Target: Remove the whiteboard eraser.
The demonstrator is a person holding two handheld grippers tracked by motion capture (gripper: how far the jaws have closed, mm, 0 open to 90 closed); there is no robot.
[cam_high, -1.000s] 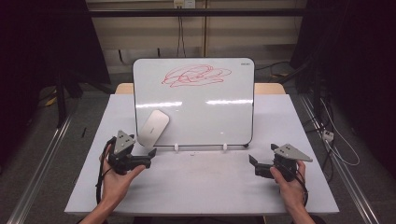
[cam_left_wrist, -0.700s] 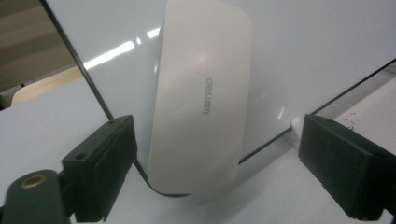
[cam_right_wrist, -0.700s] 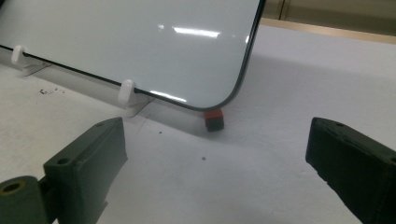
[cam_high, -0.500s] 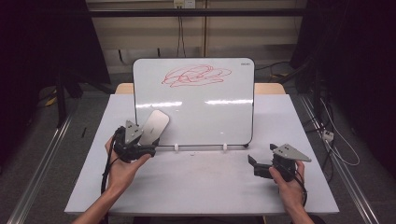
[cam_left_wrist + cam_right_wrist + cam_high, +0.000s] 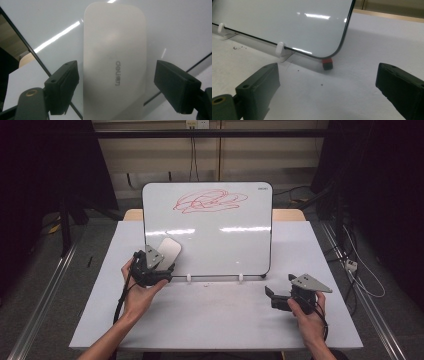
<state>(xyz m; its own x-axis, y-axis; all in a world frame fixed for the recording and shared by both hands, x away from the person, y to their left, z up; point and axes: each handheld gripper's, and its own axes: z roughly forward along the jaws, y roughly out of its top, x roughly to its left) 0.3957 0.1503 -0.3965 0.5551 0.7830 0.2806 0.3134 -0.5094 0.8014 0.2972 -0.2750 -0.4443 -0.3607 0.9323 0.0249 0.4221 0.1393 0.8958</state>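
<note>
A whiteboard (image 5: 220, 235) stands tilted on the white table (image 5: 225, 320), with a red scribble (image 5: 207, 201) near its top. A white oblong eraser (image 5: 169, 251) marked "deli" clings to the board's lower left. My left gripper (image 5: 164, 266) is open at the eraser. In the left gripper view its jaws stand either side of the eraser (image 5: 113, 62) with a gap on both sides. My right gripper (image 5: 272, 297) is open low over the table, right of centre, and faces the board's lower right corner (image 5: 337, 53) with nothing between its fingers.
Two white clips (image 5: 189, 278) (image 5: 280, 48) prop the board's bottom edge. A small red and black piece (image 5: 327, 63) sits under the board's lower right corner. Small dark crumbs (image 5: 237, 47) lie on the table before the board. Metal rails (image 5: 40, 310) flank the table.
My left gripper has moved forward and to the right, from the table's front left up to the eraser on the board. The right gripper has barely shifted.
</note>
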